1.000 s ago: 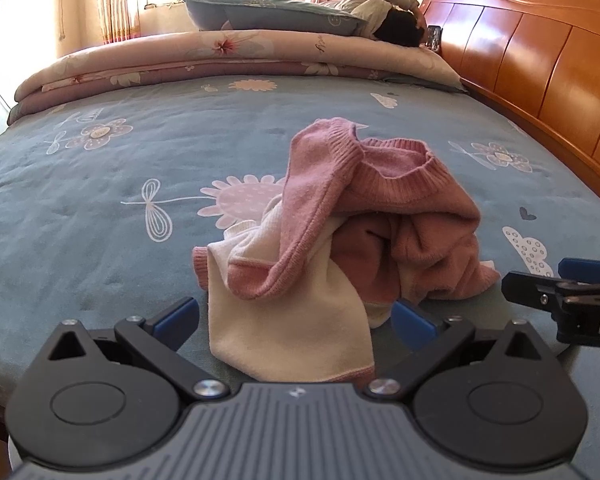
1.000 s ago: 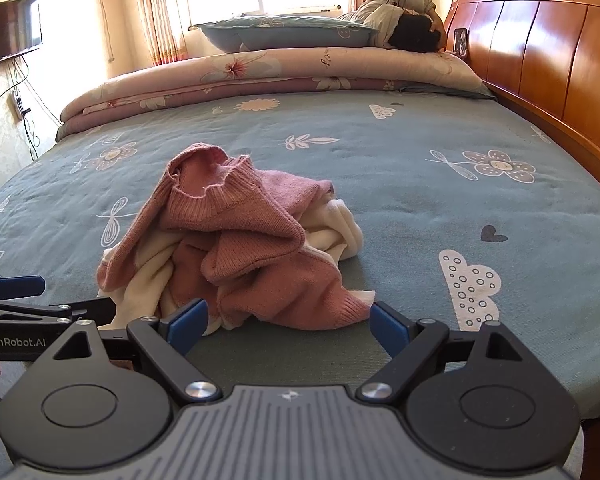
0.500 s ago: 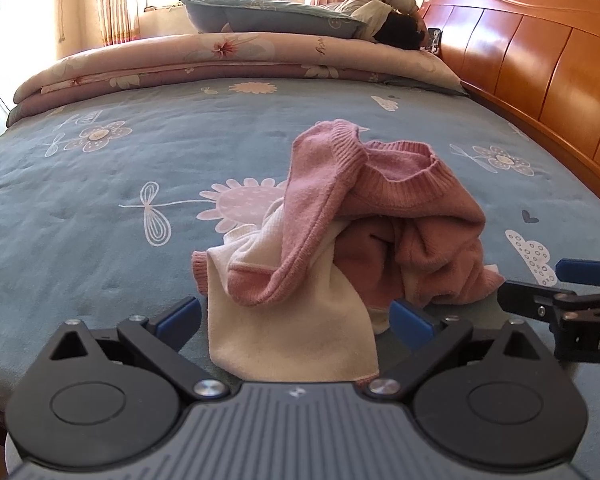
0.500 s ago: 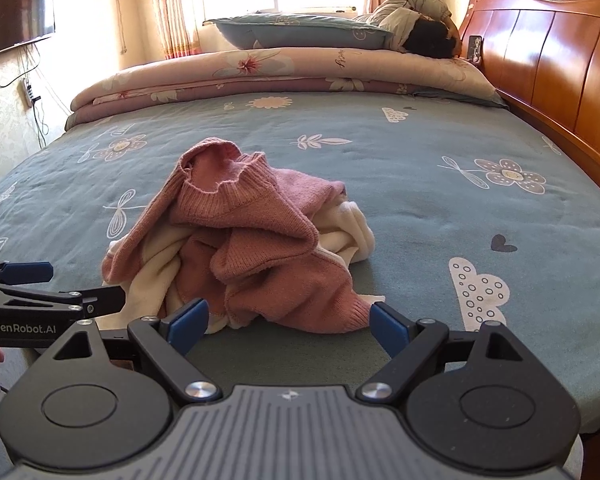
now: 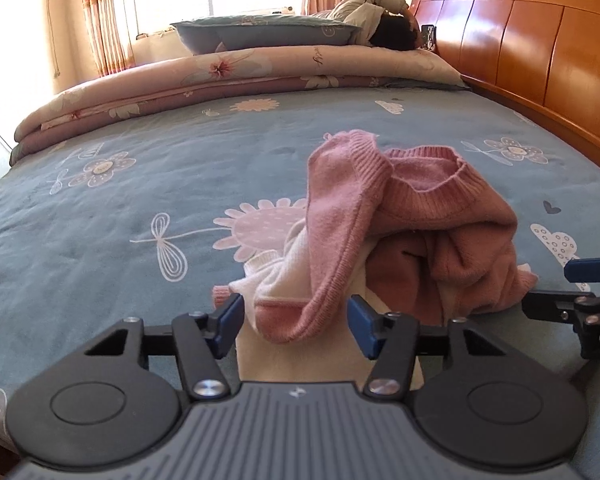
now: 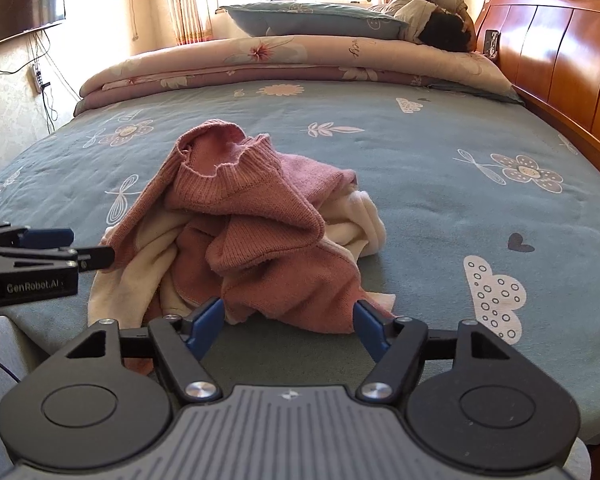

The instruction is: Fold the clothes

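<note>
Both grippers sit at the crumpled pink-and-cream sweater's near edge to pick hem corners: left gripper closing around a pink fold, right gripper closing astride the hem, neither clamped yet

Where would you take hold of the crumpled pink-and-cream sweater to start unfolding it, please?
Grip the pink-and-cream sweater by its near hem, coming in low from the bed's front edge. The cream panel and ribbed pink band lie flat and free there, between the closing left hand-held gripper jaws; the raised neckline is bunched and tangled.

Blue flowered bed — crumpled pink-and-cream sweater, folded quilt on it.
</note>
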`<state>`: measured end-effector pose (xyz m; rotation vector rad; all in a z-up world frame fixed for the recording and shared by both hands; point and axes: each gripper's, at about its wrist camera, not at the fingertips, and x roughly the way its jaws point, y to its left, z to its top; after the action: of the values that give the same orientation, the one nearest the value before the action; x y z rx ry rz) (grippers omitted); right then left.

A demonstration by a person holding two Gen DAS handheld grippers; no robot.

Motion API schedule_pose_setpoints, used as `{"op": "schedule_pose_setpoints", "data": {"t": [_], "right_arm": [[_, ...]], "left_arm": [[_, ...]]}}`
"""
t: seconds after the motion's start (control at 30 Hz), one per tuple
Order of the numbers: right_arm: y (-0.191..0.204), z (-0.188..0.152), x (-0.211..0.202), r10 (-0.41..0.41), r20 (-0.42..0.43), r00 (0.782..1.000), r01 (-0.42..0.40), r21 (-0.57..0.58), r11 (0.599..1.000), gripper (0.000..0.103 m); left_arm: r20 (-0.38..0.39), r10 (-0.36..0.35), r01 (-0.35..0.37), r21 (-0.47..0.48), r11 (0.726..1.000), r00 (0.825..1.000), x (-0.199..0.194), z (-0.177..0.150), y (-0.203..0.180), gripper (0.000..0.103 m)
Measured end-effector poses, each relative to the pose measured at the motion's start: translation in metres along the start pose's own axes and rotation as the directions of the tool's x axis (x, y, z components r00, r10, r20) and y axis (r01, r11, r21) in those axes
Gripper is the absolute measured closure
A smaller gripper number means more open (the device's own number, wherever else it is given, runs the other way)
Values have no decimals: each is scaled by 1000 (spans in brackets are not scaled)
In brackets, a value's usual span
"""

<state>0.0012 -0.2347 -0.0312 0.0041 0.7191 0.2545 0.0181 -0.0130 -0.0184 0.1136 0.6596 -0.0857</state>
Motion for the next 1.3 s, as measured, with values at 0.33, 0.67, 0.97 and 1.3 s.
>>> {"op": "schedule_pose_setpoints", "data": {"t": [0.33, 0.67, 0.97, 1.3], "right_arm": [[-8, -2, 10, 29, -18, 999, -28, 16, 999, 28], [-12, -2, 15, 46, -21, 999, -46, 32, 998, 28], [-20, -1, 16, 54, -3, 999, -54, 31, 998, 42], [-27, 26, 16, 178, 108, 978, -175, -29, 984, 42]], "left_arm": [[-28, -26, 26, 18, 999, 999, 20, 5, 0, 47], [-10, -47, 47, 78, 996, 999, 33, 9, -6, 50], [17, -53, 50, 111, 993, 998, 39, 11, -12, 89], [-28, -94, 96, 108, 990, 995, 50, 15, -3, 83]]}}
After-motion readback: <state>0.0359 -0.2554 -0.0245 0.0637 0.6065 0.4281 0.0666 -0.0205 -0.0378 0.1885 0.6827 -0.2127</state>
